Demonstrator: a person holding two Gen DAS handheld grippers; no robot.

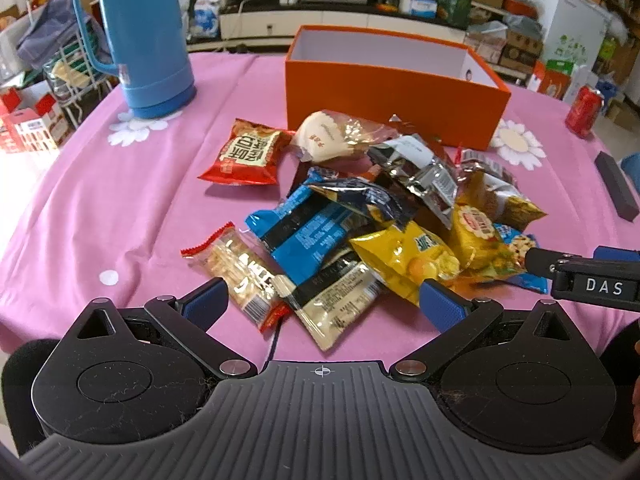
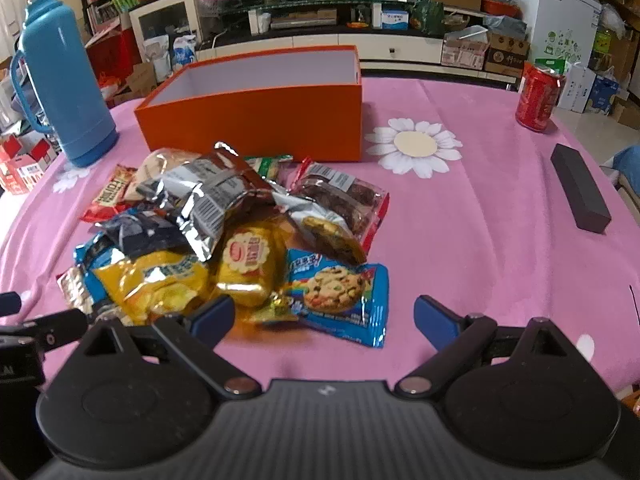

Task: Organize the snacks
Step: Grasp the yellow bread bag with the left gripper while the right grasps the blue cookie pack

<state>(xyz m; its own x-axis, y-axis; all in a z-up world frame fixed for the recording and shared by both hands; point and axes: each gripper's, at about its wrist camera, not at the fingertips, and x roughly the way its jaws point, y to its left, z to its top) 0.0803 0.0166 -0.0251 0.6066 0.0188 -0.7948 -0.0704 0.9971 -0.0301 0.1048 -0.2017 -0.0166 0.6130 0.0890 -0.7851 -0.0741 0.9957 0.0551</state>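
- I'm looking across a round table under a pink cloth (image 1: 120,208) printed with white daisies, with a cluttered living room and a long TV cabinet behind it.
- The orange box (image 1: 384,96) is my landmark: it sits open-topped at the far middle of the table, white inside, and I can't see anything in it from either view.
- The snacks (image 1: 360,216) lie in a loose overlapping heap on the cloth just in front of the box, on my side of it.
- At the heap's edge nearest the box's left corner lies a red pack (image 1: 246,154), with a pale wrapped bun (image 1: 328,136) beside it, close to the box's front wall.
- A silver bag (image 2: 208,192) sits on top of the heap; yellow bags (image 2: 160,284) and a blue cookie pack (image 2: 340,296) lie on the side farthest from the box.
- Left of the box stands a blue thermos (image 1: 144,36); right of it, well apart, a red can (image 2: 538,96) and a dark bar (image 2: 580,192).
- My left gripper (image 1: 324,300) is spread wide and grips nothing, with a clear cracker pack (image 1: 236,272) and a beige pack (image 1: 336,300) lying between its fingers.
- My right gripper (image 2: 324,316) is likewise wide apart and carrying nothing, the cookie pack lying between its blue pads (image 2: 216,316).
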